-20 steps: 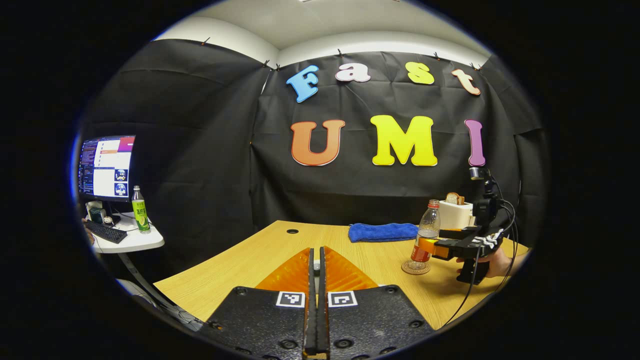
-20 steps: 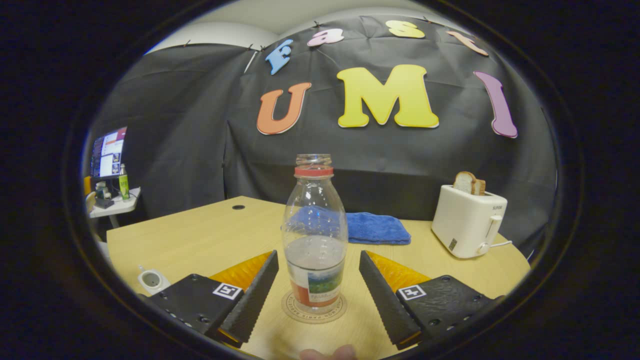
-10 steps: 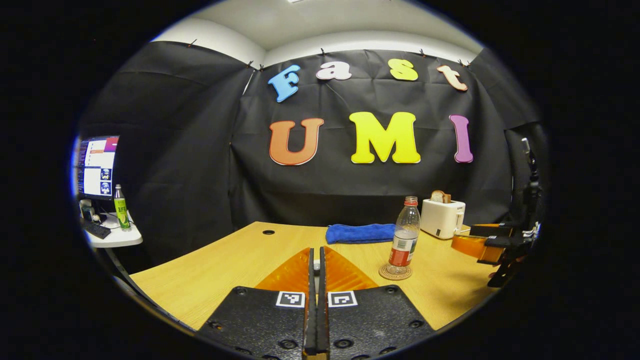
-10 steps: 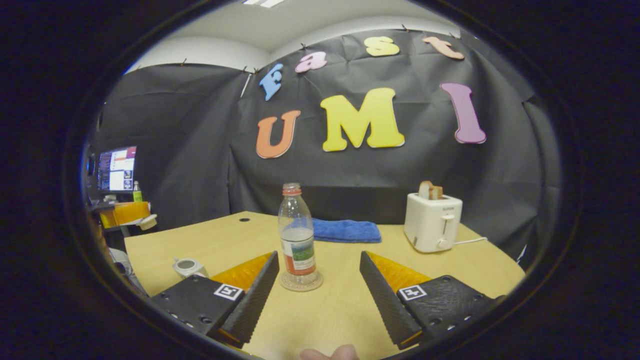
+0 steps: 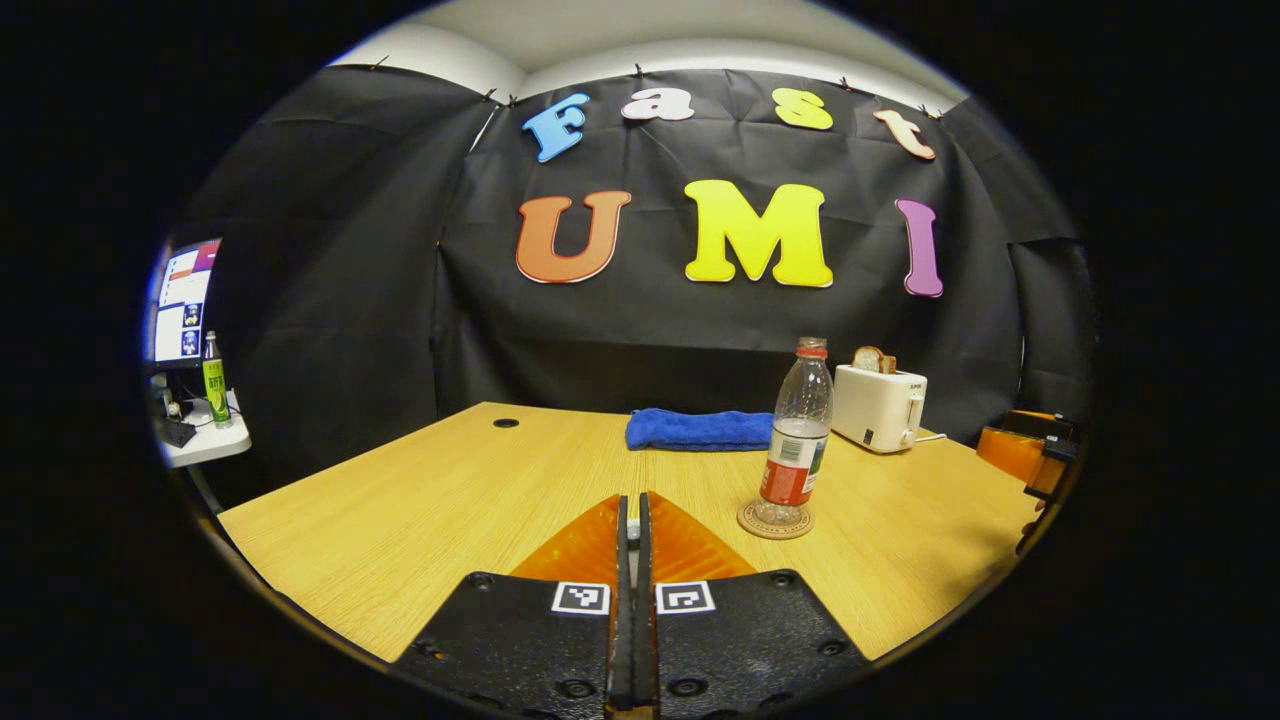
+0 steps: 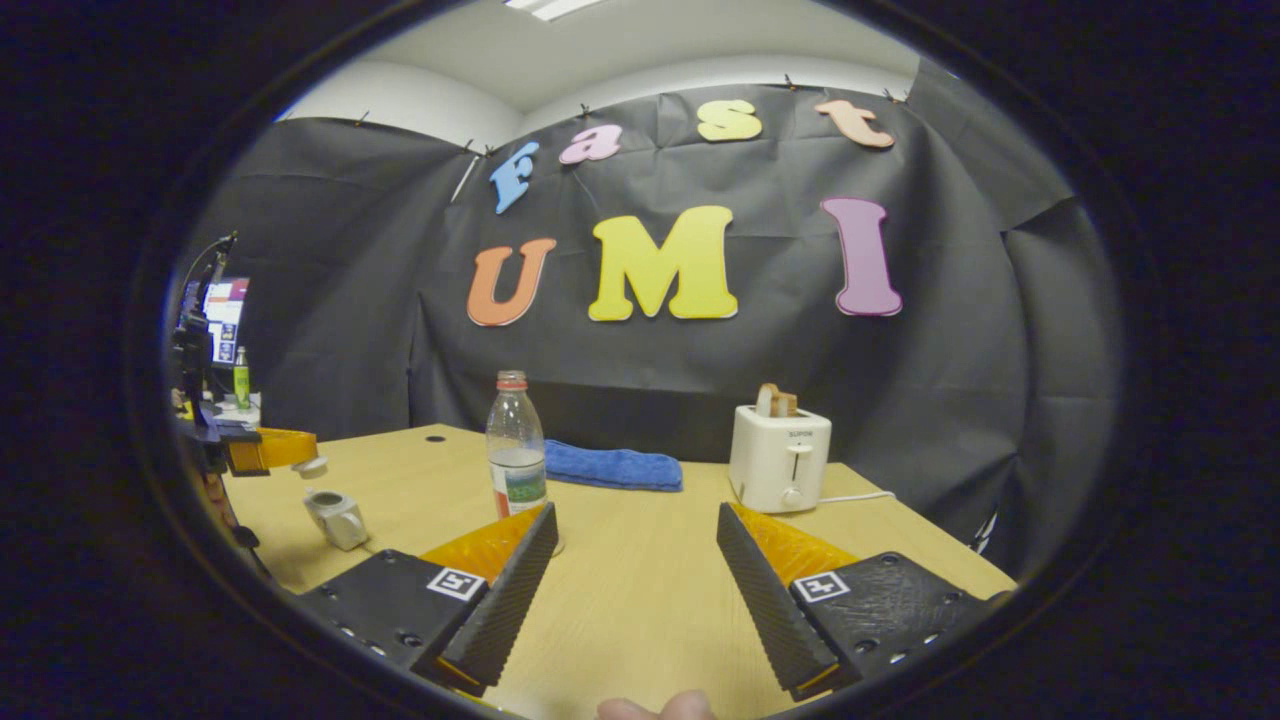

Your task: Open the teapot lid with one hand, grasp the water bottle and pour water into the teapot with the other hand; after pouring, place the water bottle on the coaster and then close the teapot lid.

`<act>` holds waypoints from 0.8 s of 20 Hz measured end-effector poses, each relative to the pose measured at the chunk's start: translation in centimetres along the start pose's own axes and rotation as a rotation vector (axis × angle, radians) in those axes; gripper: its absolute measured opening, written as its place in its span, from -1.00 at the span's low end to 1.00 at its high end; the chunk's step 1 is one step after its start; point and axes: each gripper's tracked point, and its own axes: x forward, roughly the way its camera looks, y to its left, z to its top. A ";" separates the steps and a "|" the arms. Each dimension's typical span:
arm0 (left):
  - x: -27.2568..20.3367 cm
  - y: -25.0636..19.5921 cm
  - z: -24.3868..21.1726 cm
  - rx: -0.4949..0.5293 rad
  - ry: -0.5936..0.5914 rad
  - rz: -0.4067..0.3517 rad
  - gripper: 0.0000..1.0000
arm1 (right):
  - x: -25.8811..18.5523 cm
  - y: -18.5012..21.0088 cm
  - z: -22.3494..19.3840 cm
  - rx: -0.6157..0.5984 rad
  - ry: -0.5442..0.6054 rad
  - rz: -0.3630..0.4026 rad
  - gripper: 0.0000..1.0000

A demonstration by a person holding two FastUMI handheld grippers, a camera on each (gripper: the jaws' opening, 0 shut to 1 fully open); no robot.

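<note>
Two hazards stand out. On the light wooden desk (image 5: pixel 420 500), the clear plastic water bottle with a red label (image 5: pixel 795 440) stands on its round cork coaster (image 5: pixel 775 522), long axis vertical, neck up. The right claw (image 6: pixel 635 545), jaws apart and empty, could knock it. The small white teapot (image 6: pixel 335 518) sits open-mouthed near the desk's edge. The left claw (image 5: pixel 632 540), clamped on what seems its white lid (image 6: pixel 308 466), could seat it askew.

I am seeing the coaster (image 6: pixel 556 545) mostly hidden behind my right gripper's finger (image 6: pixel 505 600). The other gripper (image 5: pixel 1030 455) is being cut off at the left gripper view's edge, its jaws unreadable.
</note>
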 end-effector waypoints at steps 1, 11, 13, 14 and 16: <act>0.3 0.2 -0.5 0.005 0.009 0.007 -0.94 | -0.1 -0.3 0.0 0.002 -0.001 -0.009 0.92; 1.2 0.4 -2.4 -0.008 0.044 0.005 -0.94 | -0.4 -0.8 -0.3 -0.042 -0.005 -0.041 0.89; 1.2 0.4 -2.5 -0.015 0.044 0.003 -0.94 | -0.5 -0.7 -0.3 -0.041 -0.008 -0.041 0.96; 1.2 0.4 -2.5 -0.015 0.046 0.002 -0.94 | -0.5 -0.7 -0.4 -0.039 -0.006 -0.040 0.92; 1.1 0.3 -2.7 -0.016 0.054 -0.003 -0.94 | -0.6 -0.4 -0.4 -0.038 -0.003 -0.038 0.92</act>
